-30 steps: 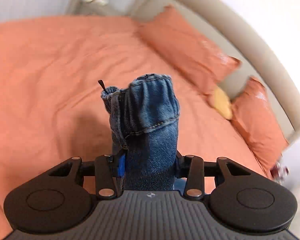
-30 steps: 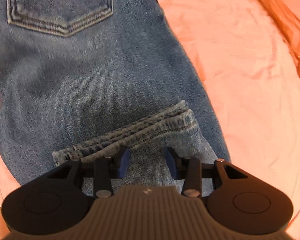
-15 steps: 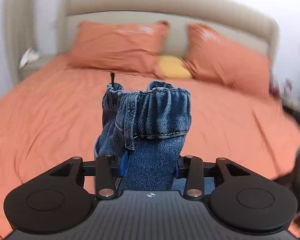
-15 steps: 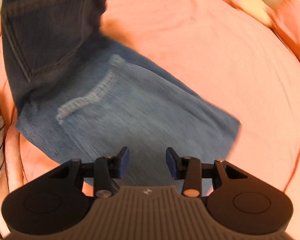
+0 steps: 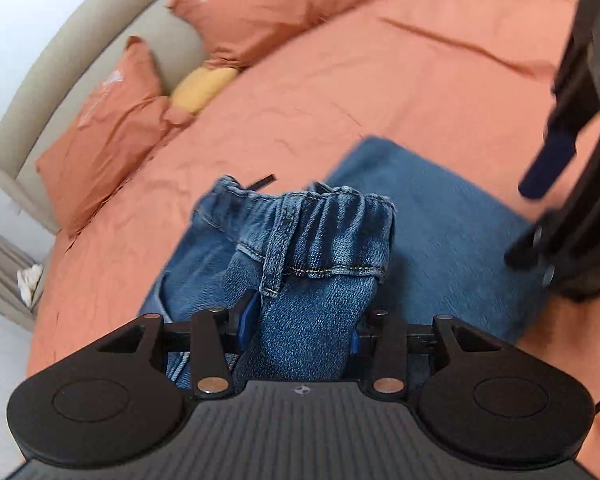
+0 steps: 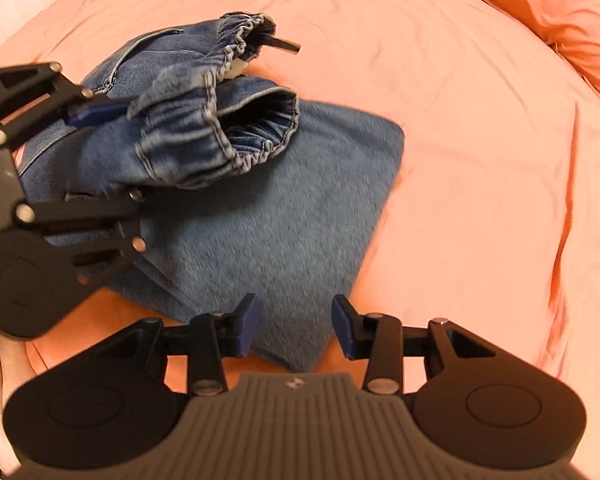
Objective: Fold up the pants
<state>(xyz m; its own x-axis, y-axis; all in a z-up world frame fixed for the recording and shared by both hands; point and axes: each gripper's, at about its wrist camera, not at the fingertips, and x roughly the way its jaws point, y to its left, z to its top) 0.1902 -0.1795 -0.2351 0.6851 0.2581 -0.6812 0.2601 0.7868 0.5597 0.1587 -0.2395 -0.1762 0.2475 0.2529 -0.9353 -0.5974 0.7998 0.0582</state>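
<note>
The left gripper [image 5: 304,320], pinching the waistband [image 5: 320,232], has swung it over the folded legs [image 6: 280,220] while the right gripper [image 6: 294,330], jaws spread, has let go, nearly completing the fold.

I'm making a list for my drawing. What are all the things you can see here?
jeans: one, blue denim, partly folded on the bed, waistband end lifted
bed sheet: one, orange, under everything
pillows: two, orange, against the headboard
cushion: one, yellow, between the pillows
headboard: one, beige, behind the pillows
left gripper: black, blue pads, shut on the waistband
right gripper: black, blue pads, open over the fold's near corner
</note>
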